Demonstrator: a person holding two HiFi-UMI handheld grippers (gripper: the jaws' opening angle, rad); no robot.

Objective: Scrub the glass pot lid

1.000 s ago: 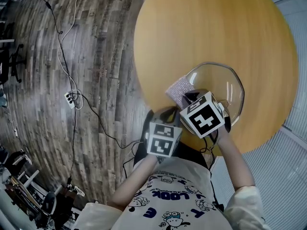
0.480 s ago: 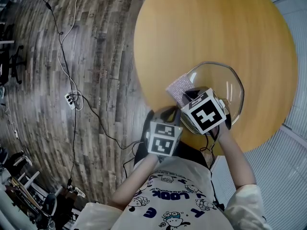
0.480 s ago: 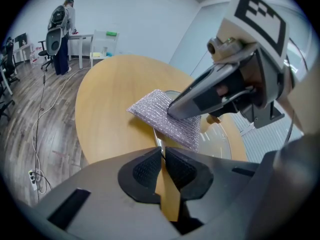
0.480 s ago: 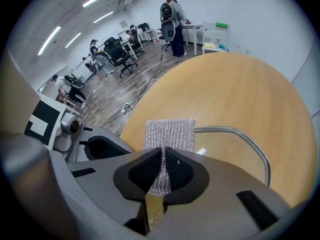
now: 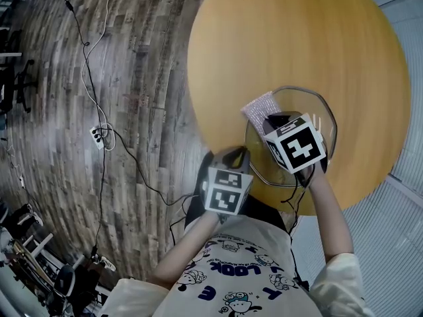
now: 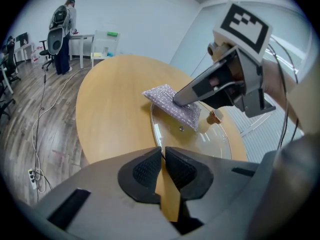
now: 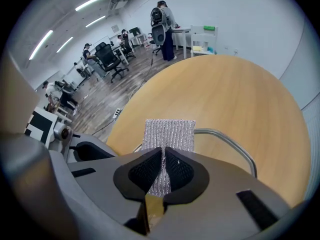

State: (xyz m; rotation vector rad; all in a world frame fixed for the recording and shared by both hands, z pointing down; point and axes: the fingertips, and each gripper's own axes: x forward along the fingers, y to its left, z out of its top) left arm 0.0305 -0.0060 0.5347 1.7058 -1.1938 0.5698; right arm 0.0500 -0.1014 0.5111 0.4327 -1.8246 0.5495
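The glass pot lid (image 6: 200,136) lies on a round wooden tabletop (image 5: 284,32), close to the edge nearest the person, its cork-coloured knob (image 6: 215,117) at the far side of the glass. The right gripper (image 7: 163,156) has its fingers pinched on a silvery woven scrubbing pad (image 7: 169,134), which rests flat on the lid's left part and overhangs its metal rim. The left gripper (image 6: 163,156) meets the lid at the near rim, fingers pressed together on that thin edge. Beyond the tabletop, grey plank floor (image 5: 132,78) carries trailing cables and a white power strip (image 5: 99,135). Desks, office chairs and several people fill the room behind.
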